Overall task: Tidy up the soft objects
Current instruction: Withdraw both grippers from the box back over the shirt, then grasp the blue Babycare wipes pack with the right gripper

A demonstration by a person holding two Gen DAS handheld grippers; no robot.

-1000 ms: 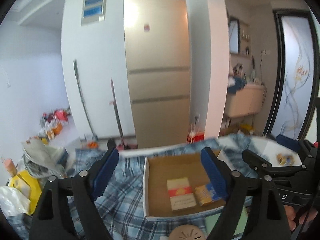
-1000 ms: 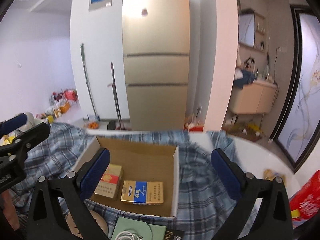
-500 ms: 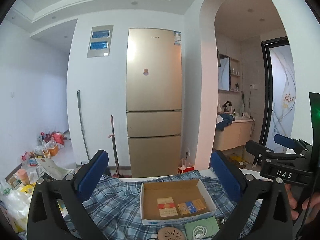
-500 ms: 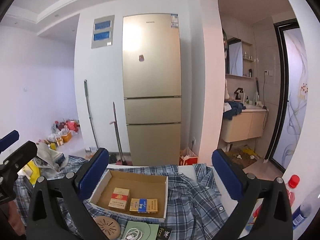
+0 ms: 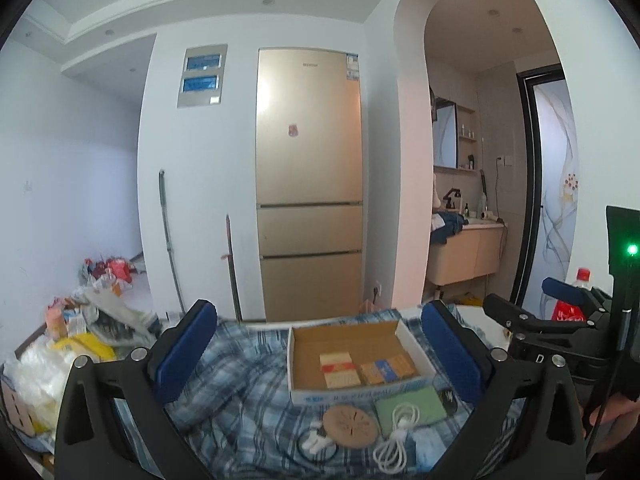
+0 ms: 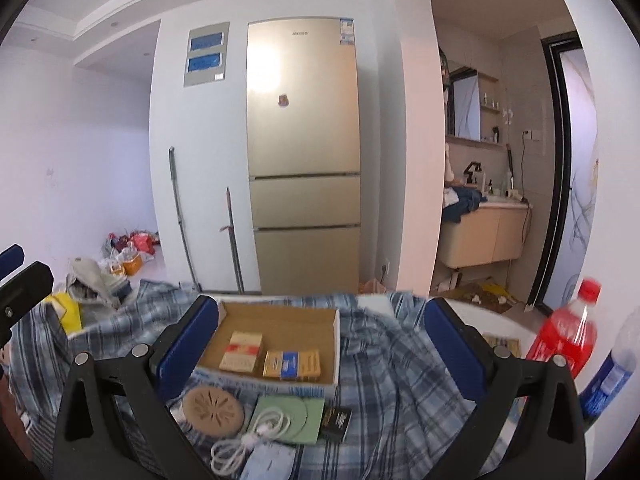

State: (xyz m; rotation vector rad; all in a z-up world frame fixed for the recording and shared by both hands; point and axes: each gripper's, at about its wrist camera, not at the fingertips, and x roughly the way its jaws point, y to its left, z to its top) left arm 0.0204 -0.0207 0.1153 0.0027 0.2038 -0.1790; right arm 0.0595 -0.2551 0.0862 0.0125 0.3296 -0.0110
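The cloth [image 5: 244,376] is plaid, blue and white with dark lines. At its 3 o'clock the box [image 5: 360,396] is brown inside, white outside with blue print. In it lie a cream pack [image 5: 337,368] with a red band and a gold pack [image 5: 386,369] with a blue patch. At the box's 6 o'clock: a tan disc [image 5: 351,426], a pale green case [image 5: 412,408] and a white cable [image 5: 394,442]. The fridge [image 5: 309,184] is gold. The bottle [image 6: 568,340] is red with a red cap. Both hand-held grippers, left [image 5: 318,354] and right [image 6: 320,350], are black with blue pads.
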